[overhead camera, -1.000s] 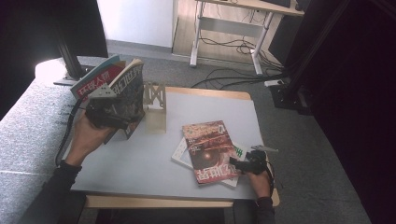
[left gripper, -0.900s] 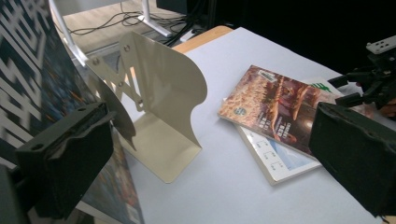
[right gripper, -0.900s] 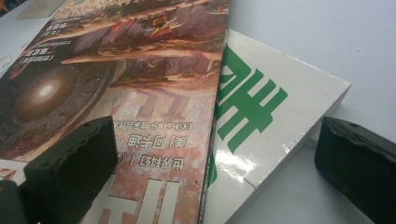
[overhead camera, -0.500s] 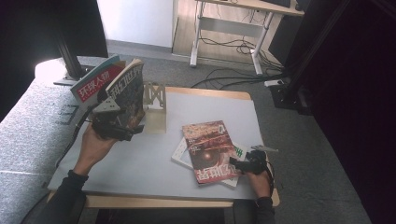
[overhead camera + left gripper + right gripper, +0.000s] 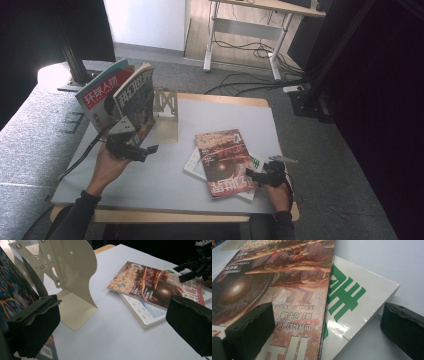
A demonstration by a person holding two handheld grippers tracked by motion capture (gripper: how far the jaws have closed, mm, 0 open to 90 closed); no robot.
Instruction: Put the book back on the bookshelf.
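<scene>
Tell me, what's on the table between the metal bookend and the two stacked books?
Nothing: between the bookend and the stacked books there is bare grey table, seen in the high view and the left gripper view.

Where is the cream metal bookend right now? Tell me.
In the high view, the cream metal bookend stands at the table's far left, just right of two upright magazines and left of the flat red-brown magazine.
</scene>
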